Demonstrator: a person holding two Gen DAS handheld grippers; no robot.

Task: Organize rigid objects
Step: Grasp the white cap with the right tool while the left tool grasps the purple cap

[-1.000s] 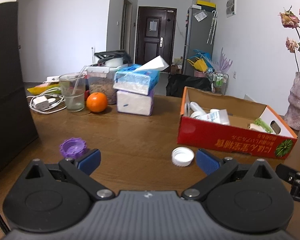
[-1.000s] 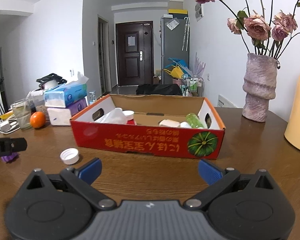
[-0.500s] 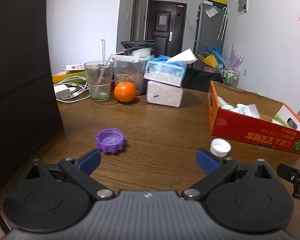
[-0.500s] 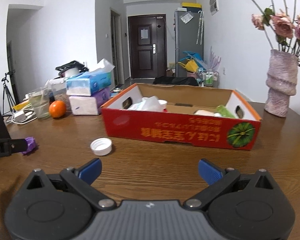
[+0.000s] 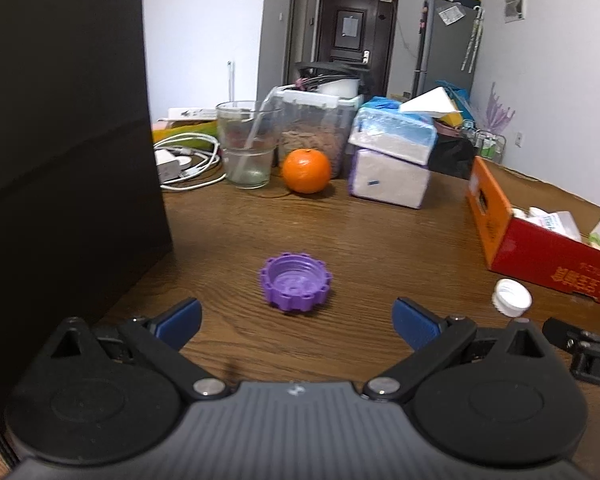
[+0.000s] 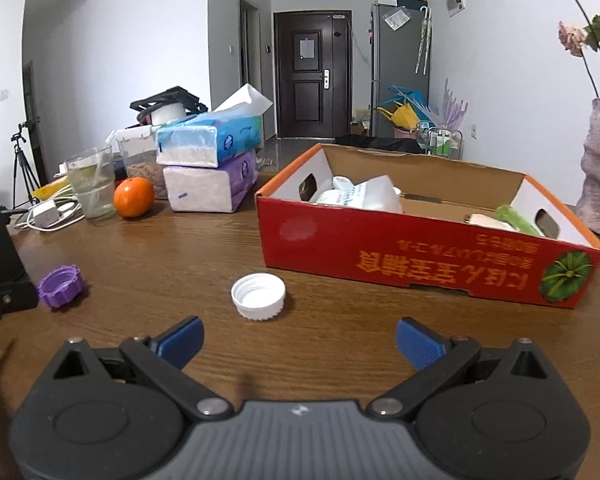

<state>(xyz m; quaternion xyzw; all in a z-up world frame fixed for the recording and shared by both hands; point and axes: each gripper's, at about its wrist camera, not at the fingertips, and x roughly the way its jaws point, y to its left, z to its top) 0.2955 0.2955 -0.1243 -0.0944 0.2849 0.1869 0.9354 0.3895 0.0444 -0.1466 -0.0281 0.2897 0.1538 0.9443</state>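
Blue pads tip both tools, and each pair stands spread wide with nothing between. The left gripper (image 5: 296, 318) sits low at the bottom of its view, over the wooden table (image 5: 380, 240); just ahead of it, centre frame, the purple cap (image 5: 296, 282) lies open side up, apart from both pads. At the lower right edge of that view the white cap (image 5: 512, 297) lies just in front of the red cardboard box (image 5: 540, 256).

In the right wrist view the right gripper (image 6: 300, 338) fills the bottom, jaws wide apart; the white cap (image 6: 258, 296) rests open side up just beyond, a little left of centre, near the box's (image 6: 420, 260) front wall but not touching it. The purple cap (image 6: 60, 287) lies at far left. The box, right of centre, holds a white bottle (image 6: 364, 198) and a green item (image 6: 516, 218).

Farther back, left of centre: an orange (image 6: 133, 197), a glass (image 6: 92, 182) with a straw, and two stacked tissue packs (image 6: 212, 168)
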